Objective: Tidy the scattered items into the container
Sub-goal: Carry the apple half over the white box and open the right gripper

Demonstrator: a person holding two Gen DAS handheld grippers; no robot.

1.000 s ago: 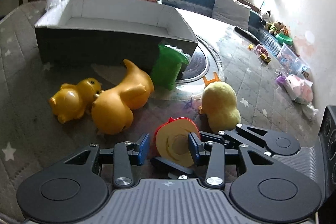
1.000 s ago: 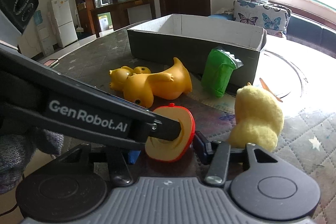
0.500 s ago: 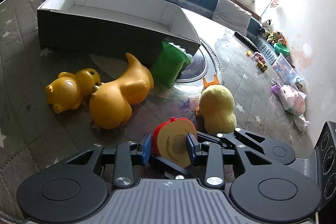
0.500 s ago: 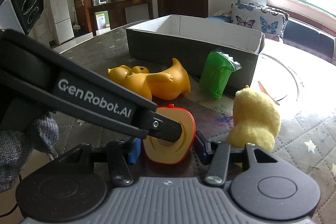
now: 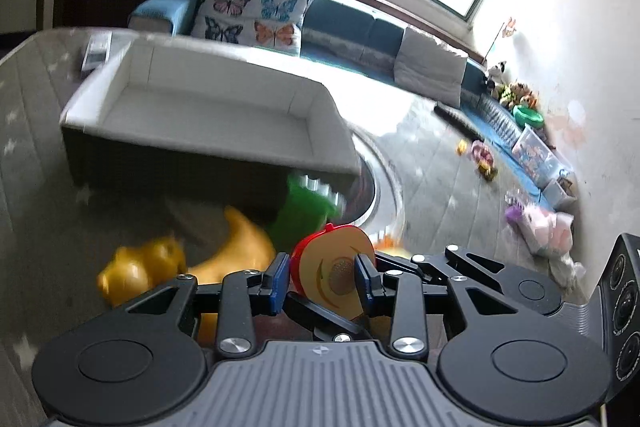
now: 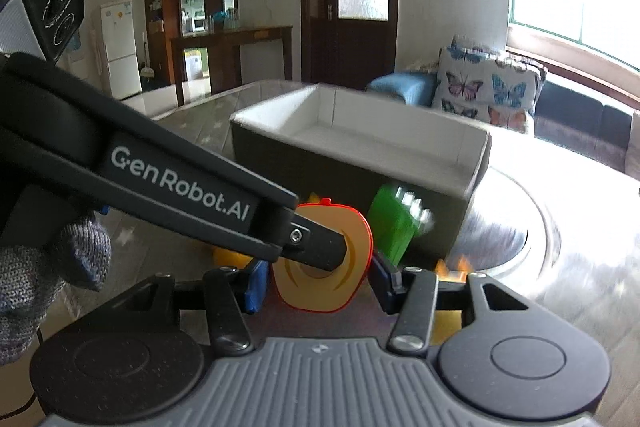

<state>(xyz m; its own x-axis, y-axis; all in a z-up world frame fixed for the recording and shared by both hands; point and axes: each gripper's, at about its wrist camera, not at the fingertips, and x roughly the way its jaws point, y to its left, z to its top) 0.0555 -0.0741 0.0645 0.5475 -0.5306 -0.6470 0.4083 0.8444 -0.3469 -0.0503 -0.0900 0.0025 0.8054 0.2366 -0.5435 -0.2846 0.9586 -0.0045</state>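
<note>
Lifted since earlier frame — apple half (image 5: 334,269) now off the mat, both grippers up with it. Left gripper (image 5: 322,277) closed down earlier onto apple half, pads pressing its sides; right gripper (image 6: 316,277) jaws clamped on same piece, crossing left's fingers. Flat cut face toward cameras. Box (image 5: 208,111) ahead, beyond ducks (image 5: 192,263) — open top facing up.

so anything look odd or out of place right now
Yes: both tongs, left and right, bracket the same toy apple half instead of one each. The rubber duck lies tipped over and the green packet leans against the empty box.
</note>
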